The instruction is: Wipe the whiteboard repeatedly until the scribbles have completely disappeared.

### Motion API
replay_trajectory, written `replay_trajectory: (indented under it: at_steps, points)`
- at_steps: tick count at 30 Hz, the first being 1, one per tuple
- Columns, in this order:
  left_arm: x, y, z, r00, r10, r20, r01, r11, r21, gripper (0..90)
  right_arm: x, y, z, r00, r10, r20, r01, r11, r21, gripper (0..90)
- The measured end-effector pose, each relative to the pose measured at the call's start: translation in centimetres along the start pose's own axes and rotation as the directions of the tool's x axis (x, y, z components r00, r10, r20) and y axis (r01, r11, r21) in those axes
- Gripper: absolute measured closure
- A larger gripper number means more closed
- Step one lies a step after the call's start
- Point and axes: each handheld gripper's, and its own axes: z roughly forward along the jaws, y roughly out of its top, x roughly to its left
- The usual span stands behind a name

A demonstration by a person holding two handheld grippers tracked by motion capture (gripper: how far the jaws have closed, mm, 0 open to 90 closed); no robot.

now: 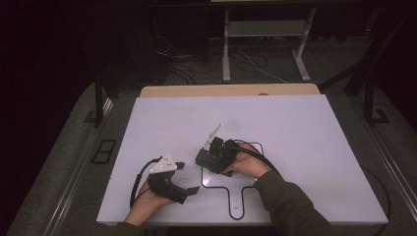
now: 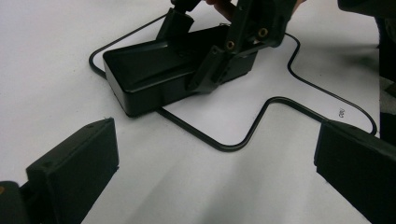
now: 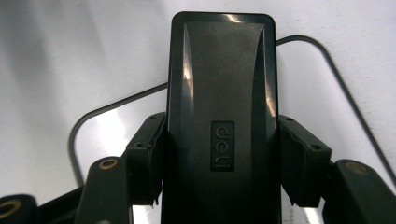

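My right gripper (image 3: pixel 219 158) pinches the black case (image 3: pixel 222 93) across its narrow width, one pad on each long side, near the end that is close to me. In the high view the black case (image 1: pixel 212 158) sits near the middle of the white table (image 1: pixel 305 128), inside the black outline (image 1: pixel 231 189) drawn on it. From the left gripper view I judge that the case (image 2: pixel 154 74) rests on the surface, or hangs just above it; I cannot tell which. My left gripper (image 2: pixel 215 172) is spread wide and holds nothing; it waits just beside the outline, with the table bare between its jaws.

The first risk, I think, is slipping. The sides of the case are smooth and glossy, and my pads touch only a small part of them. If I lift quickly, the far end, which is long and not supported, can pull down and the case can turn between the pads or fall out.

The second risk is the lid. The case looks like one that opens; a hard squeeze on the sides may bend it or make it pop open.

The third is my other hand. If I bring the left gripper in while the case is tilted, I can knock it out of the outline
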Motion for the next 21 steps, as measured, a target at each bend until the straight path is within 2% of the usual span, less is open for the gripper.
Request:
replay_trajectory:
  at_steps: [1, 5, 10, 12, 18, 21]
  points:
    - [0.0, 0.0, 0.0, 1.0, 0.0, -0.001, 0.0, 1.0, 0.0, 0.0, -0.2, 0.0, 0.0, 1.0, -0.008, 0.002, 0.008, 1.0, -0.004, 38.5]
    - [0.0, 0.0, 0.0, 1.0, -0.001, 0.0, 0.001, 1.0, 0.0, 0.0, -1.0, 0.1, 0.1, 0.9998, 0.019, 0.009, -0.019, 1.0, -0.005, 38.5]
    - [0.0, 0.0, 0.0, 1.0, -0.001, 0.0, 0.001, 1.0, -0.001, 0.0, -1.6, 0.2, 0.2, 0.9986, 0.032, 0.041, -0.032, 0.999, -0.004, 38.5]
    - [0.0, 0.0, 0.0, 1.0, -0.001, 0.001, 0.001, 1.0, 0.0, 0.0, -1.5, 0.2, 0.2, 0.9984, 0.04, 0.04, -0.04, 0.999, -0.008, 38.4]
    - [0.0, 0.0, 0.1, 1.0, 0.002, 0.001, -0.002, 1.0, 0.002, 0.0, -0.7, 0.0, 0.1, 0.9999, 0.011, 0.007, -0.011, 1.0, -0.002, 38.4]
    - [0.0, 0.0, 0.1, 1.0, 0.002, 0.001, -0.002, 1.0, 0.003, 0.0, -0.3, 0.0, 0.0, 0.9999, 0.013, -0.009, -0.013, 1.0, -0.003, 38.3]
